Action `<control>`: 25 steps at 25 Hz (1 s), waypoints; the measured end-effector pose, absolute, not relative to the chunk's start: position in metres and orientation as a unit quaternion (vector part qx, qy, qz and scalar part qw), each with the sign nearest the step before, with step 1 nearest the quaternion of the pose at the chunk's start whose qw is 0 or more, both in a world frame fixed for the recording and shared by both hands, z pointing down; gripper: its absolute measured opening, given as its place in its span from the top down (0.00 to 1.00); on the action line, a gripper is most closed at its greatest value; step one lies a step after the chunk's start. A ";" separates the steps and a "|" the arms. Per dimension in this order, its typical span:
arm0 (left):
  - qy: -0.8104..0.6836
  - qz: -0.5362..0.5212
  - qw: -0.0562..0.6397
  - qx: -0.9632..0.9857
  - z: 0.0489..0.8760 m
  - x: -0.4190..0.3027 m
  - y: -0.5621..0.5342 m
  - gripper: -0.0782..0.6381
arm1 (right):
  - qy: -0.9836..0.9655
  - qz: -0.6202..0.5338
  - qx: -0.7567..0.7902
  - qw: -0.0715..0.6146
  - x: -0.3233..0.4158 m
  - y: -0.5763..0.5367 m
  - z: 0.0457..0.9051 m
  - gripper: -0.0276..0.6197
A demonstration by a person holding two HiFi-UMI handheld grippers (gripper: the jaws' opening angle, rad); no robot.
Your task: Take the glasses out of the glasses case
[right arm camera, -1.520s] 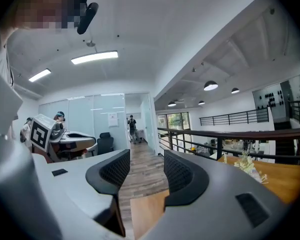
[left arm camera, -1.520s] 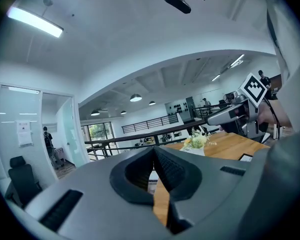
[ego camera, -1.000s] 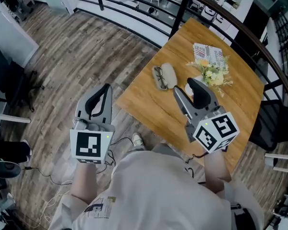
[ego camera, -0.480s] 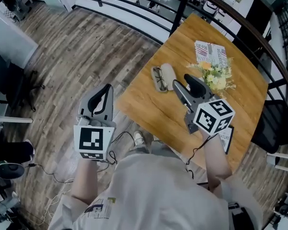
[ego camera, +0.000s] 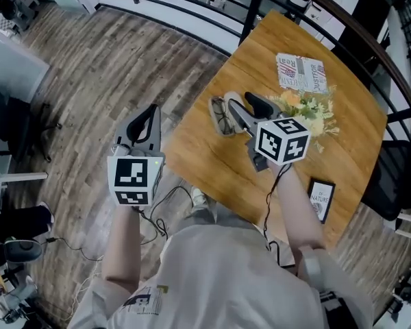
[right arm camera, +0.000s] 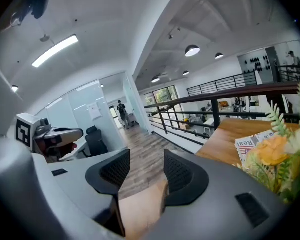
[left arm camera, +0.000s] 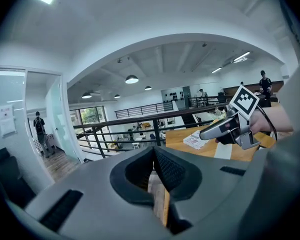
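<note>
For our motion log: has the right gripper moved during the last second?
Yes. The right gripper has advanced across the table toward the glasses.

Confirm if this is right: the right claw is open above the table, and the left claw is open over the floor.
Not quite. The left claw is shut: the left gripper view shows its jaws together, nothing between. The rest holds: right claw open above the table, left over the floor.
</note>
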State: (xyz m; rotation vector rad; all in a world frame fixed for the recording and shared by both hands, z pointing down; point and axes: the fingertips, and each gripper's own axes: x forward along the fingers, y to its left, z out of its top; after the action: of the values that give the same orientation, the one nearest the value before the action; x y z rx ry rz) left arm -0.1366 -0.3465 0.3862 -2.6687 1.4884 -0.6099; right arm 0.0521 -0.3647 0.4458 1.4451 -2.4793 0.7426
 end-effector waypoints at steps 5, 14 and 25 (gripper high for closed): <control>0.457 -0.219 -0.003 -0.862 0.423 -0.113 -0.373 0.87 | -0.816 0.285 0.490 0.117 0.061 -0.390 0.505 0.59; 0.437 -0.249 -0.074 -0.861 0.513 -0.100 -0.392 0.87 | -0.797 0.342 0.462 0.185 0.053 -0.401 0.620 0.59; 0.410 -0.278 -0.133 -0.858 0.579 -0.101 -0.373 0.87 | -0.769 0.369 0.451 0.262 0.049 -0.400 0.703 0.59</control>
State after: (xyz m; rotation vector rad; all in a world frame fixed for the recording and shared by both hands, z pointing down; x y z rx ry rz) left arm -0.1007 -0.3728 0.5790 -2.9530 1.4106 -0.9555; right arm 0.0487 -0.3998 0.7026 1.2196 -2.0816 0.9978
